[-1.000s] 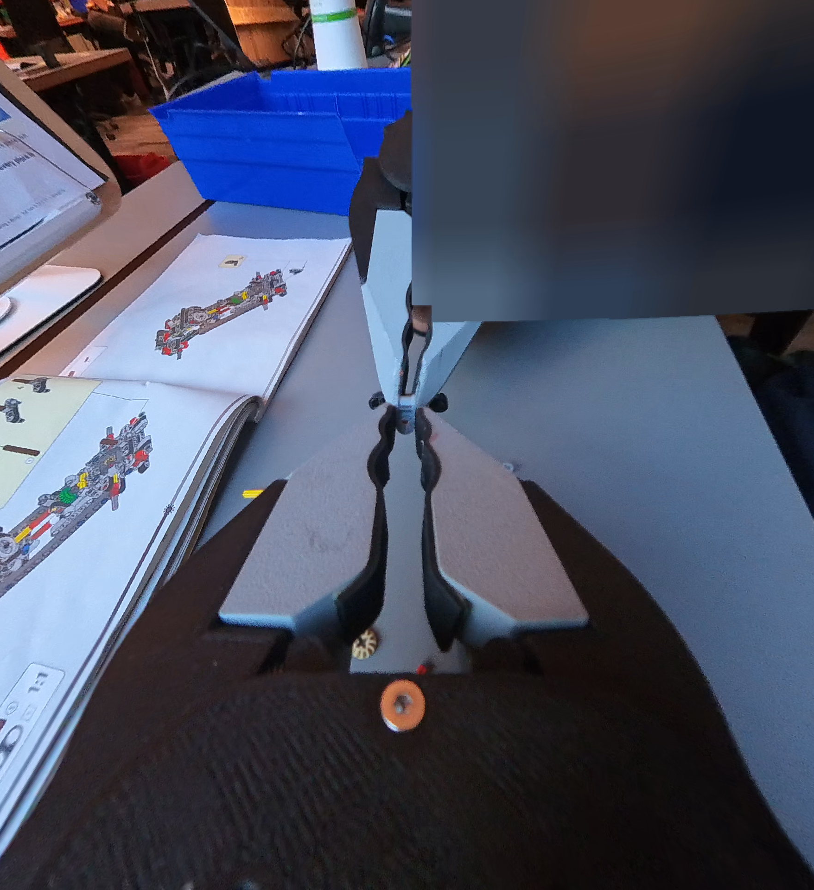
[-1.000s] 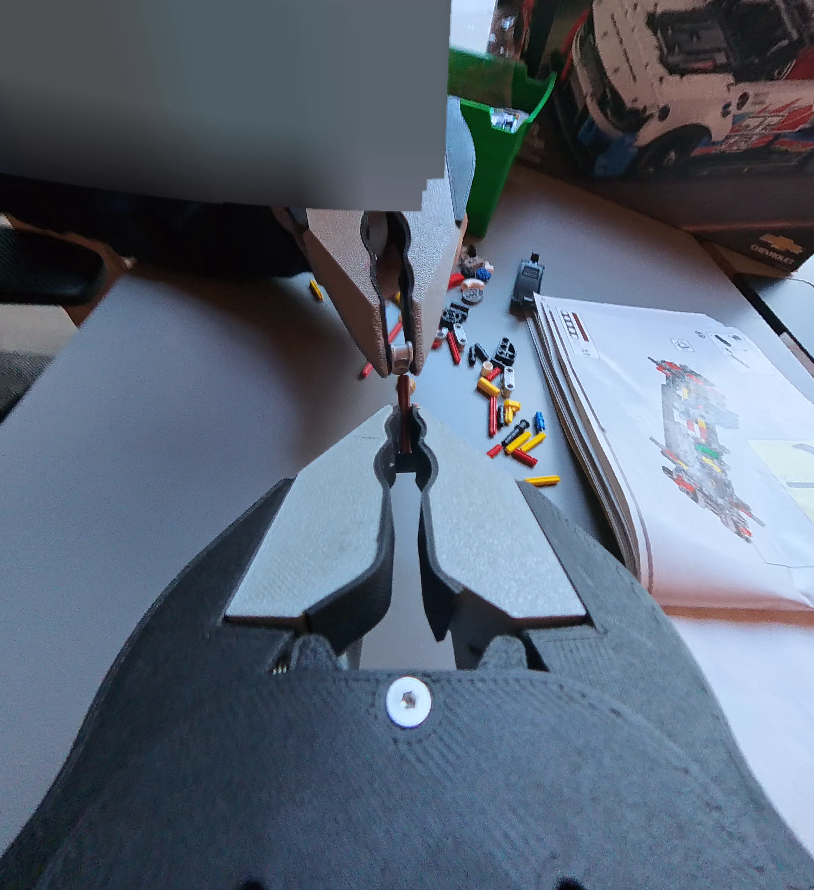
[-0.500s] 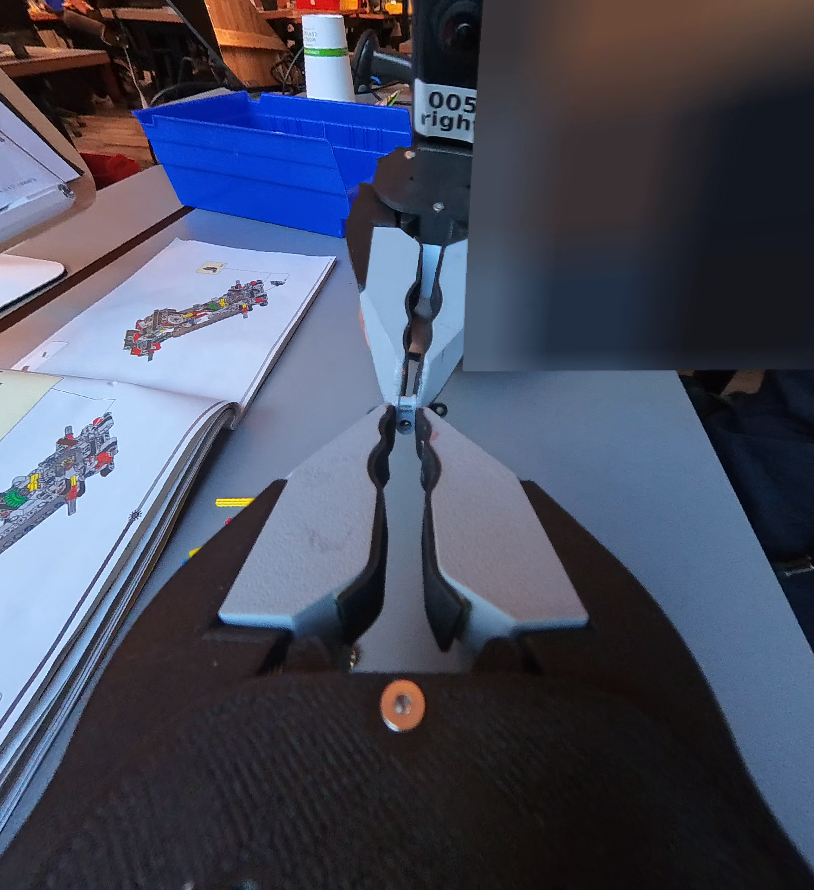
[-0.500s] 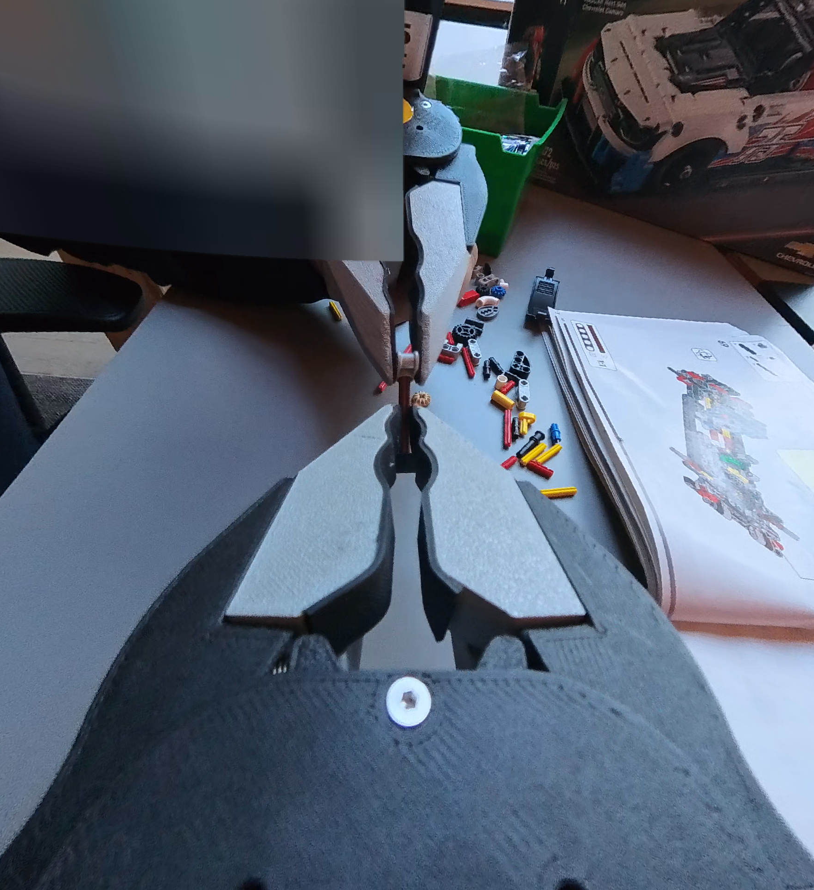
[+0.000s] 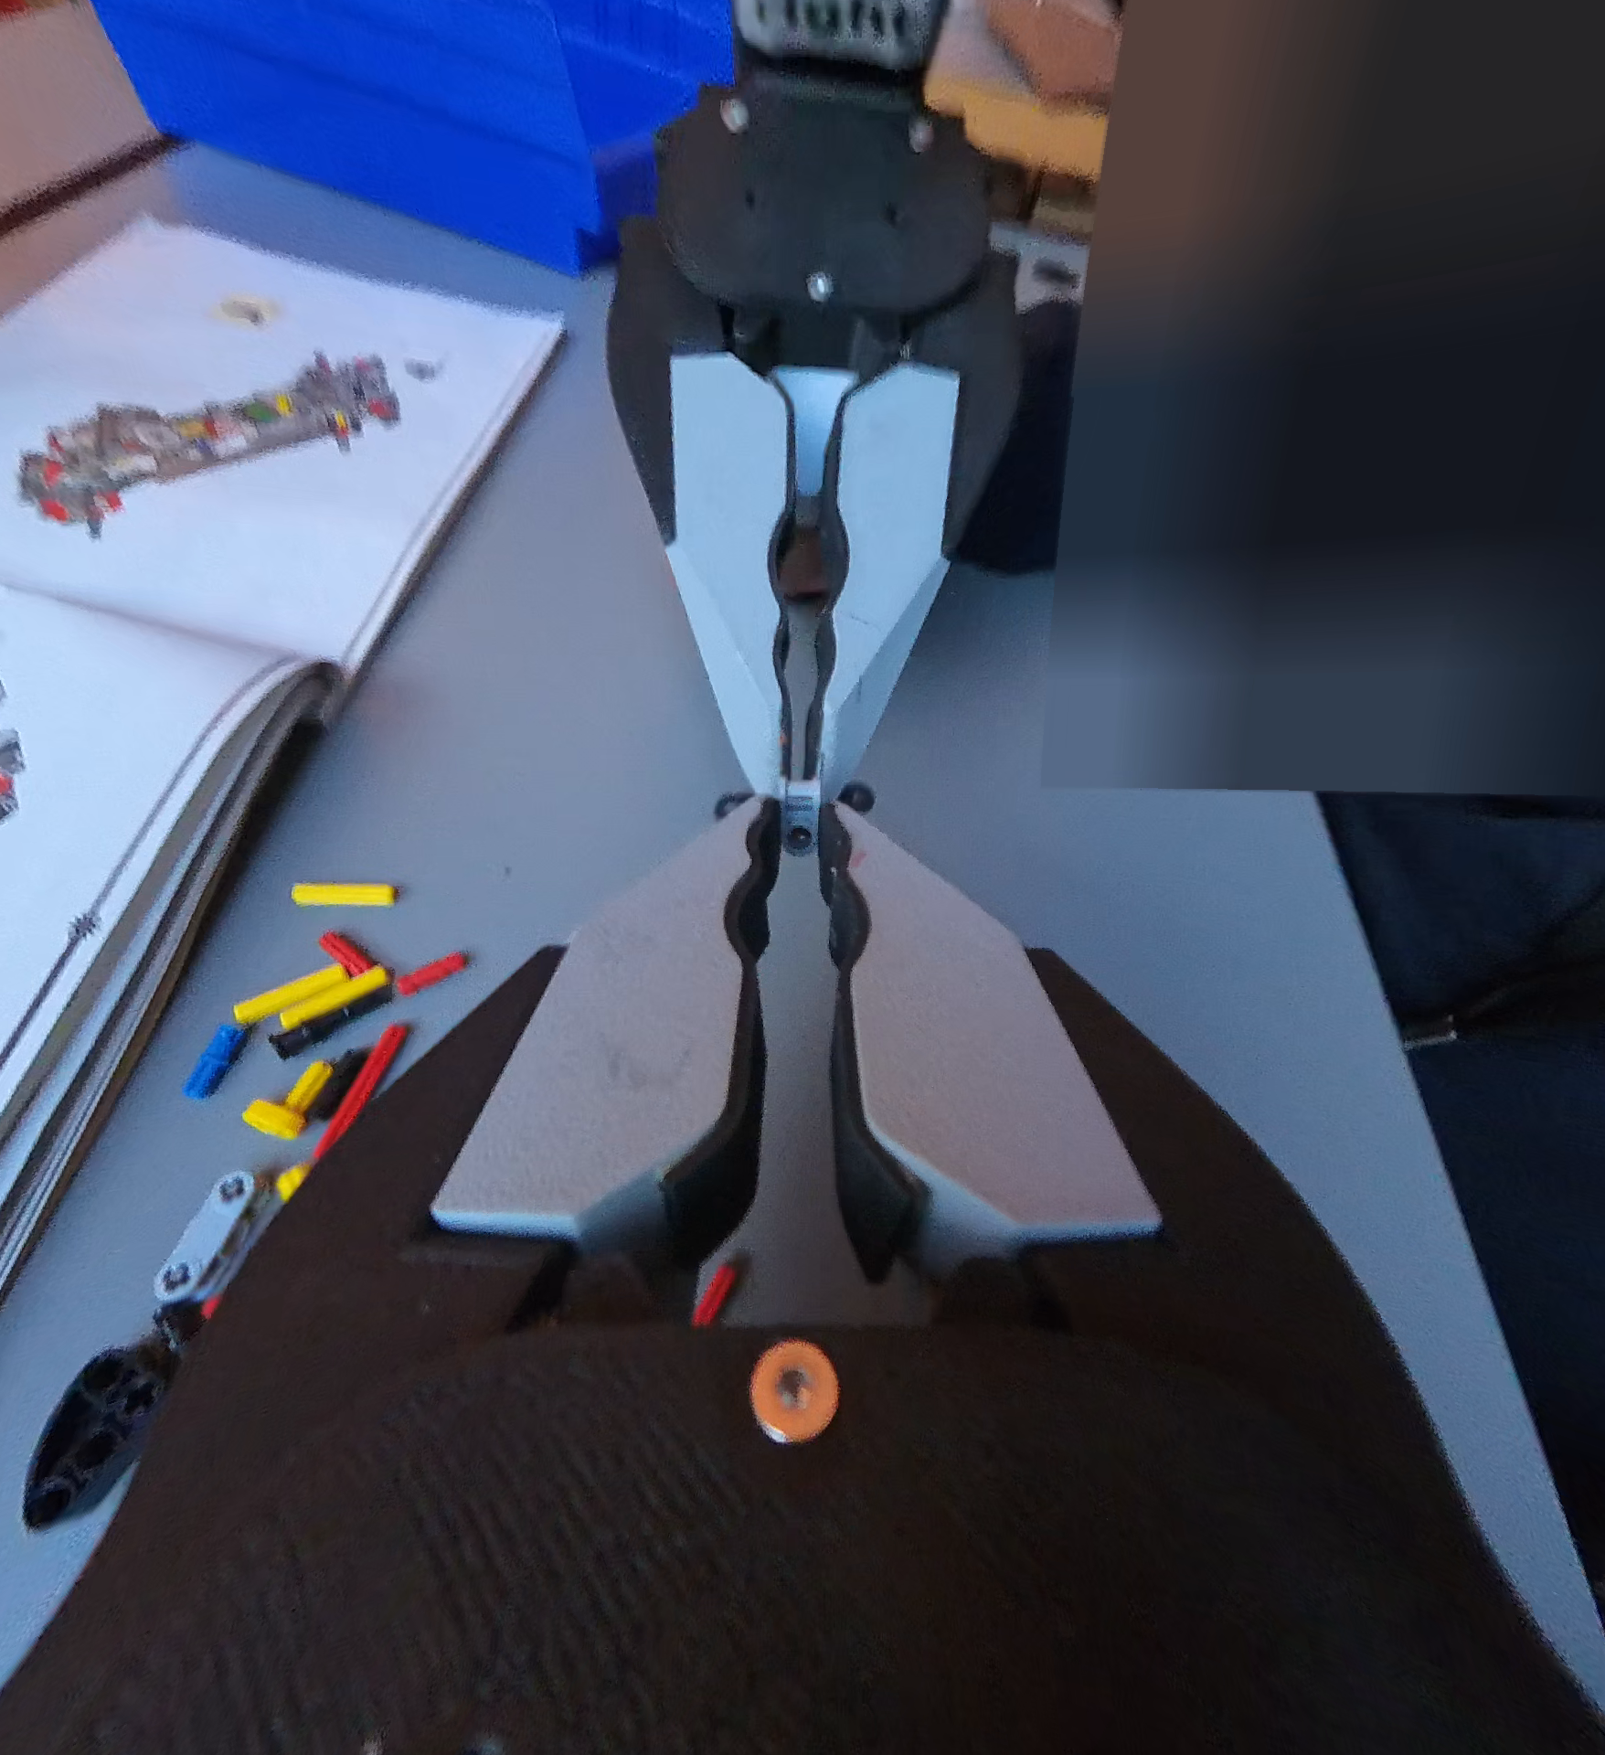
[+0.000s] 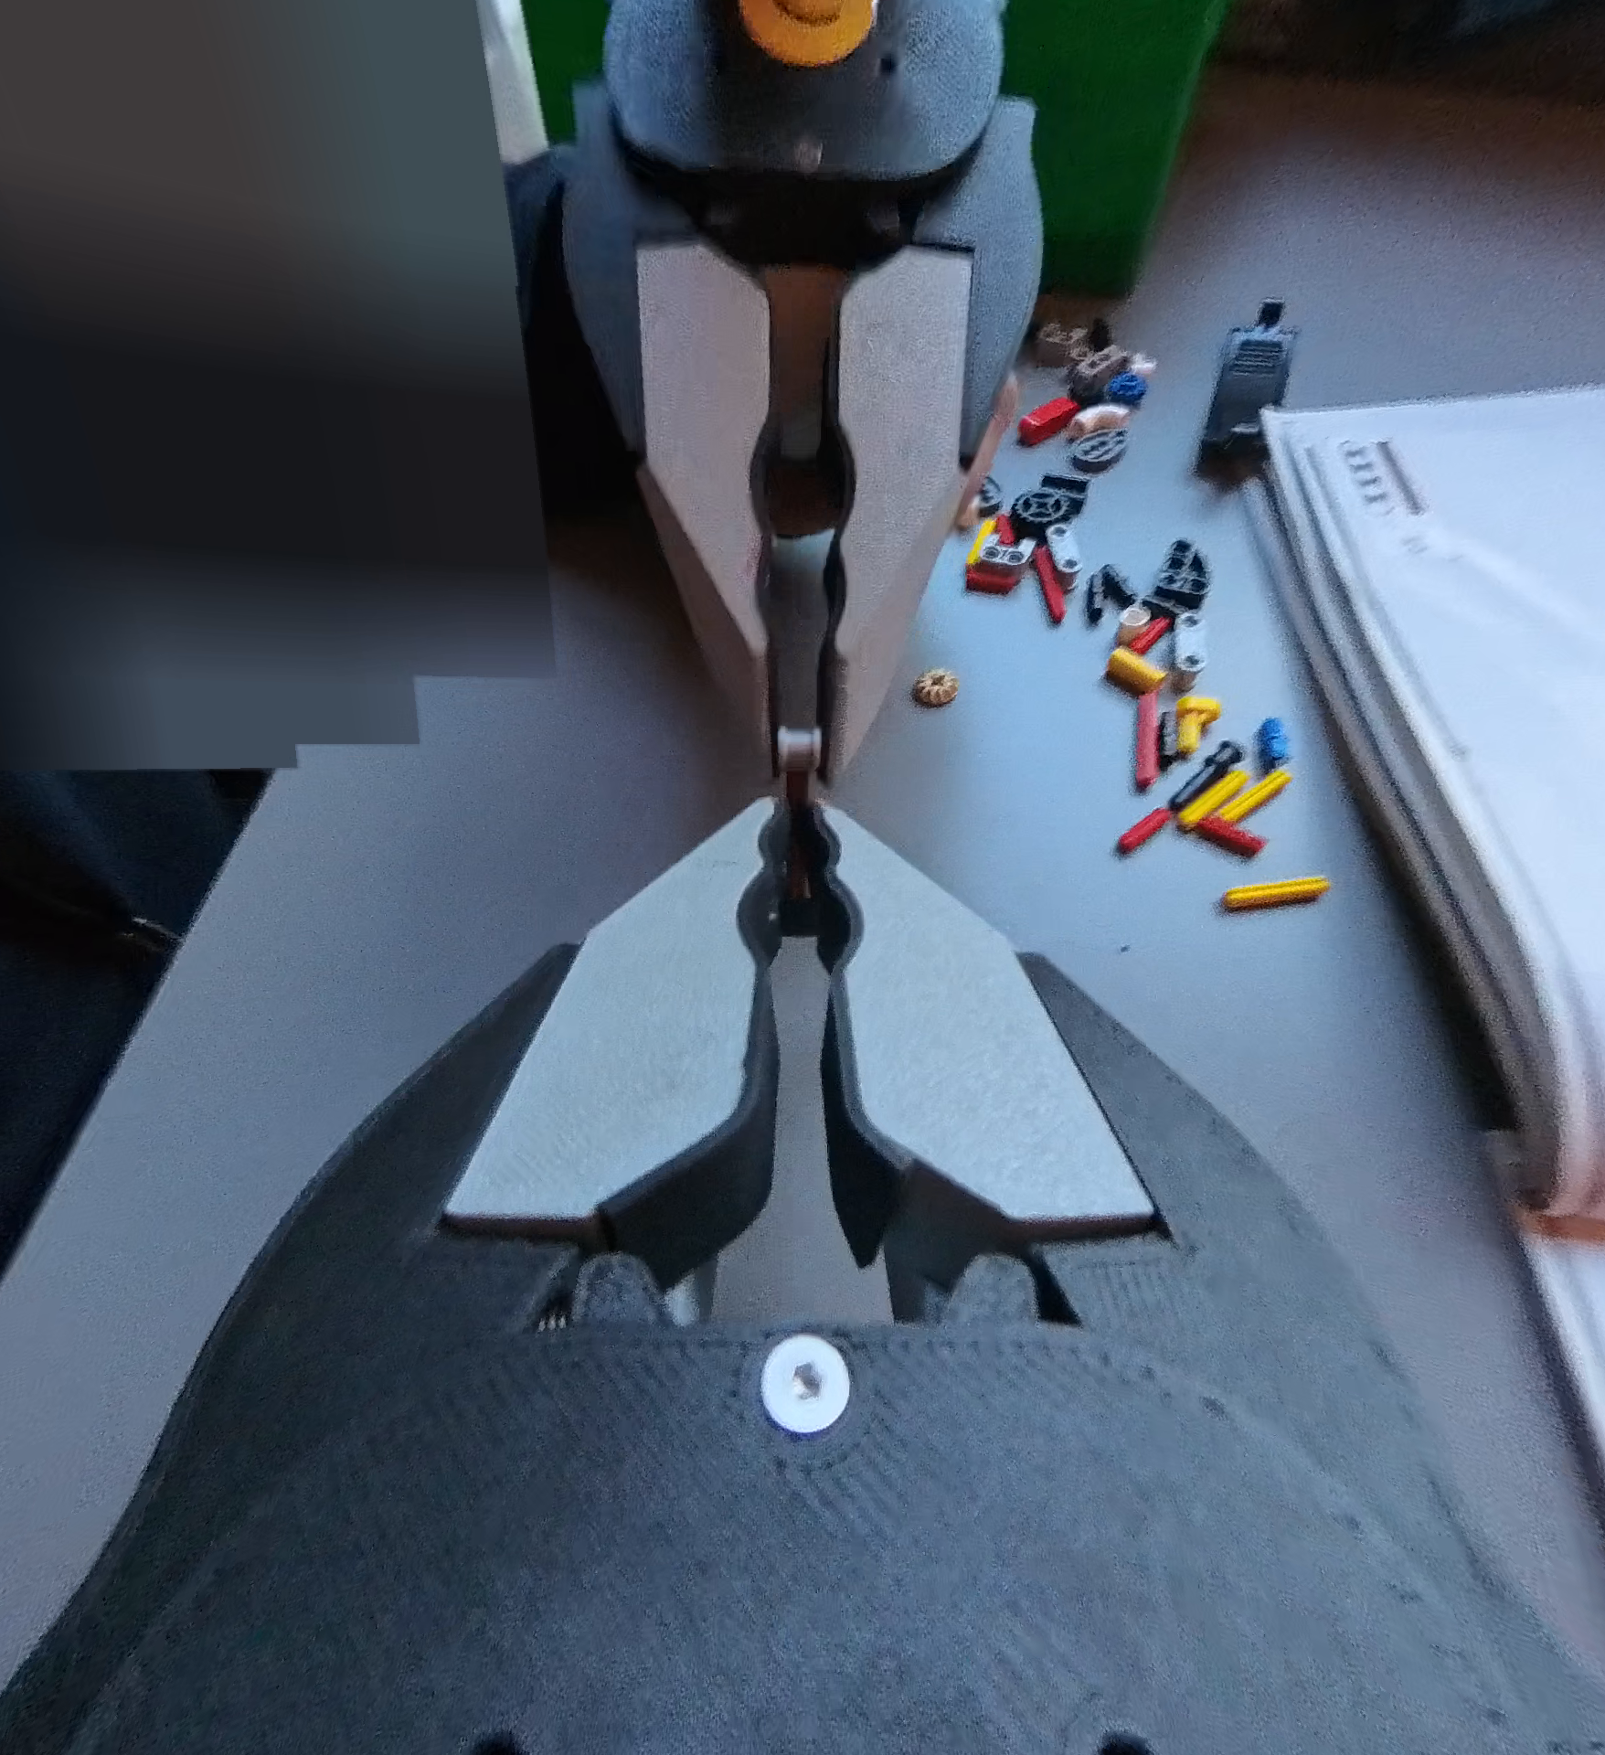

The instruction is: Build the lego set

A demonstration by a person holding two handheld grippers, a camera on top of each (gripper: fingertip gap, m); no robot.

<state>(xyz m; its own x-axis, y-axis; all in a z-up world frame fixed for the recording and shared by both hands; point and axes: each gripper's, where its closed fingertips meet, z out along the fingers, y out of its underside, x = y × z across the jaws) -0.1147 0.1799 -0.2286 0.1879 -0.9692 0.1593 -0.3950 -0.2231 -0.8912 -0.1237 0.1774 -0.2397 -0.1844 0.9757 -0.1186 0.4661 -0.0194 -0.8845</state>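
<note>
**Two hand-held grippers meet tip to tip over the desk**

The left hand-held gripper (image 5: pixel 800 836) has its fingers nearly together, pinching a small light grey connector piece (image 5: pixel 800 824) at the tips. Facing it, the right hand-held gripper (image 6: pixel 800 845) is clamped on a thin dark brown-red axle (image 6: pixel 798 855), which runs forward from its tips to the grey connector; the two grippers almost touch over the grey desk (image 5: pixel 1112 950).

Going down in size: an open instruction booklet (image 5: pixel 162 532) lies on the desk to the left of the left gripper, with a blue bin (image 5: pixel 381 104) behind it. In the right wrist view a green bin (image 6: pixel 1112 142) stands beyond the grippers, with a black part (image 6: pixel 1248 380) beside the booklet's edge. A scatter of small red, yellow, black and blue pins (image 6: pixel 1198 788) lies between grippers and booklet, and a tan gear (image 6: pixel 934 687) sits alone near the left gripper's fingers.
</note>
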